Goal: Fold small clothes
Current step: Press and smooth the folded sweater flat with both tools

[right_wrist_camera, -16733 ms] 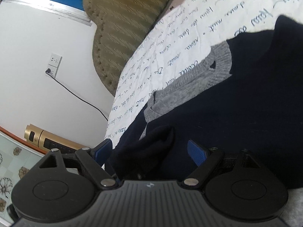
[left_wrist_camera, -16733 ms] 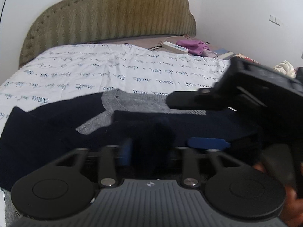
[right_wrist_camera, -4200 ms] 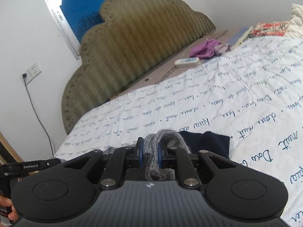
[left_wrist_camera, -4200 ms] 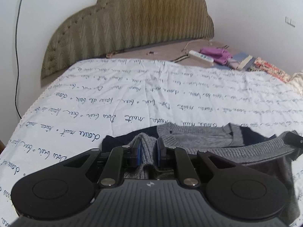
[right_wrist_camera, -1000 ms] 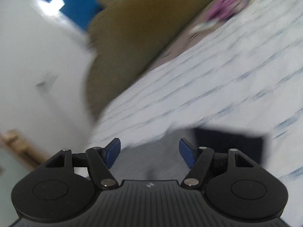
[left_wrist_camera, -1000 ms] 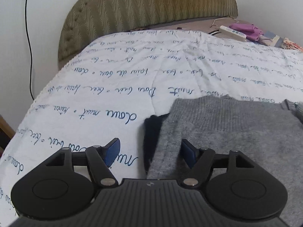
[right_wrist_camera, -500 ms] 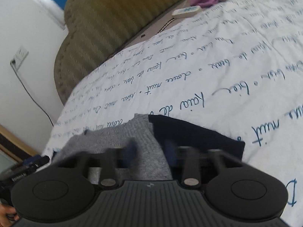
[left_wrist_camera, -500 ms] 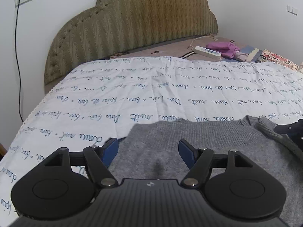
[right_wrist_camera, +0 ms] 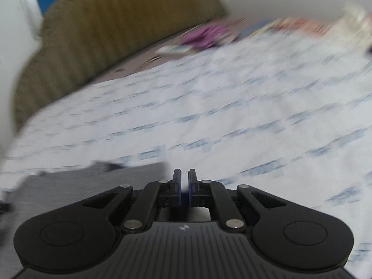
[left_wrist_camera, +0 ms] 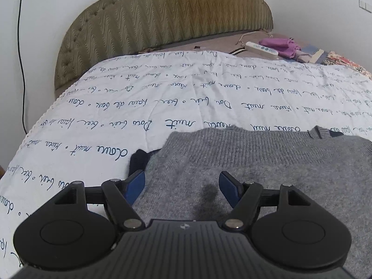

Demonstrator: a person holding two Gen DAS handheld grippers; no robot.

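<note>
A folded grey knit sweater lies flat on the white bedspread with blue script. A navy part sticks out at its left edge. My left gripper hovers over the sweater's near left part, open, with nothing gripped between the blue pads. The right wrist view is blurred by motion. In it my right gripper is shut with nothing between the pads, just past the right end of the grey sweater, over the bare bedspread.
An olive padded headboard stands at the far end. A white remote, a purple cloth and patterned items lie at the far right. A black cable hangs down the left wall by the bed edge.
The right gripper went from wide open to shut and swung right, off the sweater's edge, without cloth in it. The left gripper stayed open over the grey sweater, shifting a little.
</note>
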